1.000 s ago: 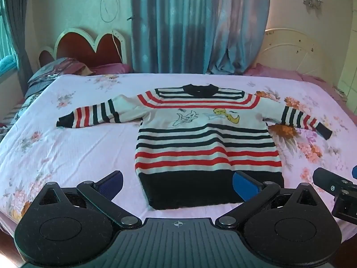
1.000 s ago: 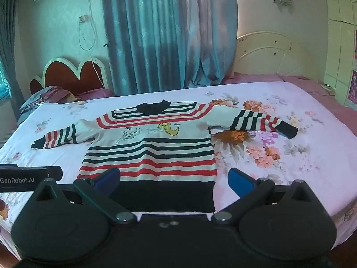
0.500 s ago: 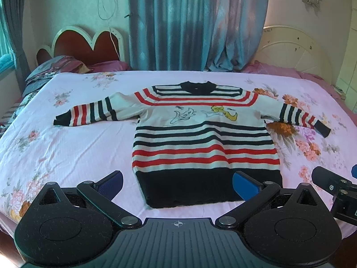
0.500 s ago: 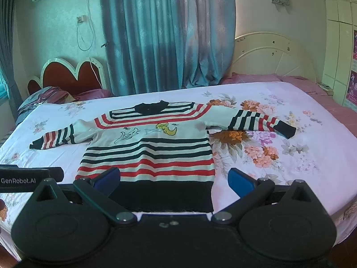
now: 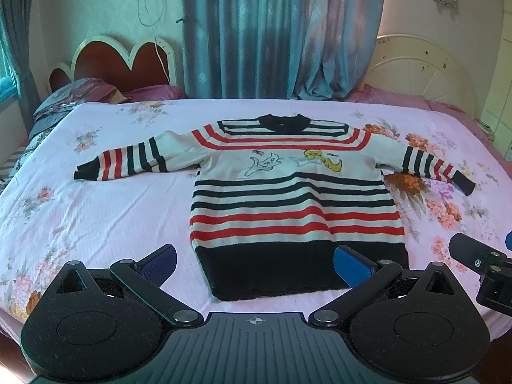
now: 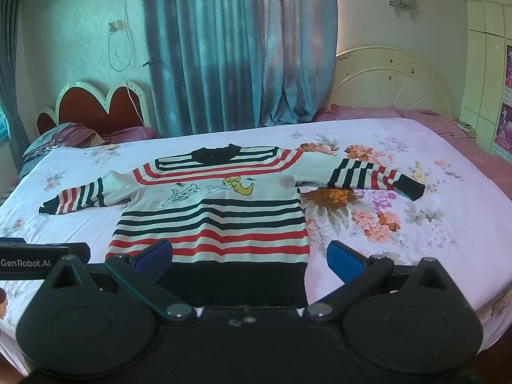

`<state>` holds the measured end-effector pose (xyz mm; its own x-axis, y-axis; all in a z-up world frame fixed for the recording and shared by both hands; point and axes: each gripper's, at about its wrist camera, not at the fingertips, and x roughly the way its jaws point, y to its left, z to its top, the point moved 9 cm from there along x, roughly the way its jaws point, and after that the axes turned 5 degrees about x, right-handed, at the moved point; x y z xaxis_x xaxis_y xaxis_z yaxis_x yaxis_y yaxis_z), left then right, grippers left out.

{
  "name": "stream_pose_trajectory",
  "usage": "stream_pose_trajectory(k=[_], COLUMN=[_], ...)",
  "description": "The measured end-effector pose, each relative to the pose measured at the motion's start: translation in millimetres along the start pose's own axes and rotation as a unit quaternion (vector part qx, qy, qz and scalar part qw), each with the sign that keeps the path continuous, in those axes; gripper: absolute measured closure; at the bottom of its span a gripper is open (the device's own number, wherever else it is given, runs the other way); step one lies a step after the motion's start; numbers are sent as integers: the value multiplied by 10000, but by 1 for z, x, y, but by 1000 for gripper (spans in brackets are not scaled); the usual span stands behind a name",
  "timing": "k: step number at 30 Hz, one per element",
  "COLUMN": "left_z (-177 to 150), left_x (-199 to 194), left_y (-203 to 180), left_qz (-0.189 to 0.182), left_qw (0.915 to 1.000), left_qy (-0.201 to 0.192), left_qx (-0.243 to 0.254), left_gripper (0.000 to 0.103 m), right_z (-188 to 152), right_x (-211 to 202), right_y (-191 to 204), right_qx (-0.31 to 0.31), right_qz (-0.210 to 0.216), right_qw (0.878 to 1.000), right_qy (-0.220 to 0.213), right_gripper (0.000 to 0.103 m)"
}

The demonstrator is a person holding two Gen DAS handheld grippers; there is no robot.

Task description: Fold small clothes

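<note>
**A:** How much folding have you done?

**B:** None that I can see. Your striped sweater (image 5: 294,198) lies flat on the bed (image 5: 96,217), front side up. Both sleeves stick straight out to the left and right. No part is folded over yet, so all the folds are left for you.

**A:** Are your tongs holding anything?

**B:** No. Your left gripper (image 5: 254,264) is spread wide and holds nothing. It floats by the near black hem. Your right gripper (image 6: 249,257) is spread wide too, just above that hem, and pinches nothing.

**A:** What does the sweater feel like, do you think?

**B:** It looks like soft, thick knit, so I think it will bend easily. It has red, black and white stripes, a black round collar and little cartoon animals on the chest. The pink bed sheet (image 6: 400,224) under it has flowers and small wrinkles.
</note>
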<state>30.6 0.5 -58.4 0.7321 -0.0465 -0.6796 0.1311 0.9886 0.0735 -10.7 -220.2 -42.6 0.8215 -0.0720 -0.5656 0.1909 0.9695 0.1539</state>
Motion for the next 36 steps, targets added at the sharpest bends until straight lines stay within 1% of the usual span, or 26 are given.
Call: stream_pose_trajectory(k=[10,21,27,36], left_z=[0,1,1,2], left_x=[0,12,13,13], left_y=[-1,3,4,4], left_qz=[-1,1,-2,6], left_qw=[10000,10000,10000,10000], left_qy=[7,2,1,15], left_qx=[-2,-3,5,-6], left_gripper=[0,0,0,0], right_z=[1,3,10,10], right_x=[2,5,11,12], right_y=[2,4,6,6], right_qx=[-7,-21,-32,-66], right_qz=[1,-9,-30,-43], right_qw=[10000,10000,10000,10000], right_qy=[-4,-17,-24,-39], right_gripper=[1,1,1,1])
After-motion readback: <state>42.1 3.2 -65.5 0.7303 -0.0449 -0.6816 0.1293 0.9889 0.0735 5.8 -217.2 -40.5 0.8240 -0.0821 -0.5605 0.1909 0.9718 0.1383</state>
